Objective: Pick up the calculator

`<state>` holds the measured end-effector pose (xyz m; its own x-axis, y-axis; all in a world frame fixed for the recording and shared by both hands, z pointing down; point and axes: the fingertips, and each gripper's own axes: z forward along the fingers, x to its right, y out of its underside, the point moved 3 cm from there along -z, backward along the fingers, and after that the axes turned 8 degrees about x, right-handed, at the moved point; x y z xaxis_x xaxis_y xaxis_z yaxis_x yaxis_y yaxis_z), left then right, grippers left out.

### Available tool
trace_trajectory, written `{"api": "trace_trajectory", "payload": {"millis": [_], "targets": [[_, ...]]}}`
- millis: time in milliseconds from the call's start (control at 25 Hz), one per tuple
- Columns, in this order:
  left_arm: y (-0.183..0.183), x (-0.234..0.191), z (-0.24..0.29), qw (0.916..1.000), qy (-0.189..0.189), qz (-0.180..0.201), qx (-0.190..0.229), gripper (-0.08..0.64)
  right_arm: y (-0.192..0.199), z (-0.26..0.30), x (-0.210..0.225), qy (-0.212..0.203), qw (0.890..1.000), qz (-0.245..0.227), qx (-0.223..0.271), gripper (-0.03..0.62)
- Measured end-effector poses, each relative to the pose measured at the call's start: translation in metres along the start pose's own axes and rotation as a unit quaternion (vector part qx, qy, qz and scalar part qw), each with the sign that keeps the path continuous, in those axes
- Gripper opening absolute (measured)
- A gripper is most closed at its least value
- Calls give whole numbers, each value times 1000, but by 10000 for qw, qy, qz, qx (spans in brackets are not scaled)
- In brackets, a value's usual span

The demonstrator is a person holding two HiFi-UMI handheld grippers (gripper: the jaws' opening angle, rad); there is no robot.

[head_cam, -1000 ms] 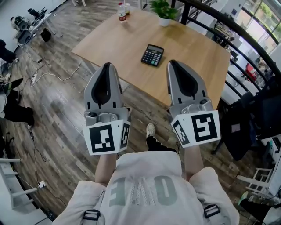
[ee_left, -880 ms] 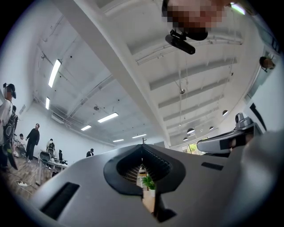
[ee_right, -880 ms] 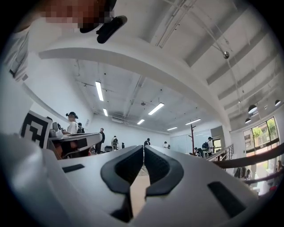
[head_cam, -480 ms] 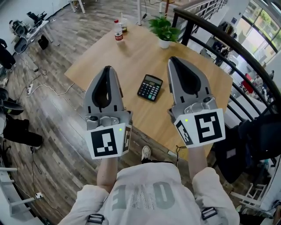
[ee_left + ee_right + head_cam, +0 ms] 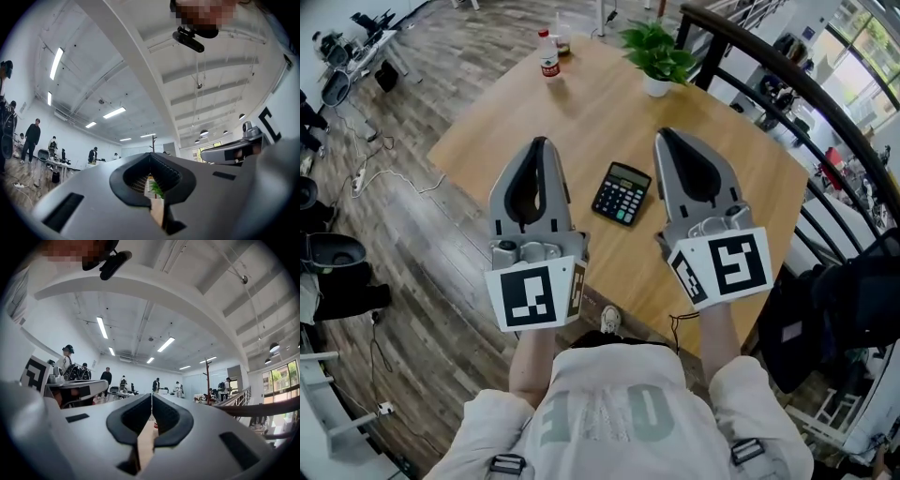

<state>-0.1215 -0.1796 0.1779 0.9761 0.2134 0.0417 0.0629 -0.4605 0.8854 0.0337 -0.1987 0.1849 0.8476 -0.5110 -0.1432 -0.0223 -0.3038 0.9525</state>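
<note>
A black calculator [image 5: 622,194] with a grey screen lies flat on the light wooden table [image 5: 581,103], near its front edge. Both grippers are held up in front of the person, over the table's near edge and well above it. In the head view the calculator shows between them. My left gripper [image 5: 541,142] is shut with nothing in it, its tips meeting in the left gripper view [image 5: 150,155]. My right gripper [image 5: 663,133] is also shut and empty, as the right gripper view [image 5: 151,395] shows. Neither gripper view shows the calculator.
A potted green plant [image 5: 656,54] and a red-labelled bottle [image 5: 548,54] stand at the table's far side. A dark curved railing [image 5: 787,84] runs along the right. Wood floor with cables [image 5: 384,178] lies left. Several people stand across the room [image 5: 107,378].
The person has come closer to the table with both grippers. The calculator, earlier beyond the gripper tips, now shows between the two grippers. Both stay shut.
</note>
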Motion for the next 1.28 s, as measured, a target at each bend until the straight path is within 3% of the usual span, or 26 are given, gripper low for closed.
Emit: {"api": "trace_trajectory", "payload": {"millis": [360, 800, 960, 1040, 1120, 1200, 1280], "targets": [[18, 4, 15, 9995, 252, -156, -97, 9, 18, 6, 2, 129, 9997, 157, -157, 21], [52, 3, 72, 9972, 625, -301, -273, 9, 46, 32, 40, 546, 9971, 284, -454, 21], [68, 9, 101, 9914, 1165, -427, -422, 17, 53, 42, 52, 600, 9966, 269, -504, 21], [79, 22, 118, 9808, 1790, -591, -504, 109, 59, 42, 59, 613, 9961, 266, -582, 21], [94, 38, 134, 9589, 2663, -793, -575, 193, 68, 42, 66, 636, 9950, 288, -713, 21], [118, 56, 146, 9244, 3657, -733, -798, 258, 78, 41, 73, 671, 9935, 350, -846, 21], [147, 71, 154, 8824, 4550, -357, -1142, 288, 87, 40, 78, 687, 9921, 402, -973, 21]]}}
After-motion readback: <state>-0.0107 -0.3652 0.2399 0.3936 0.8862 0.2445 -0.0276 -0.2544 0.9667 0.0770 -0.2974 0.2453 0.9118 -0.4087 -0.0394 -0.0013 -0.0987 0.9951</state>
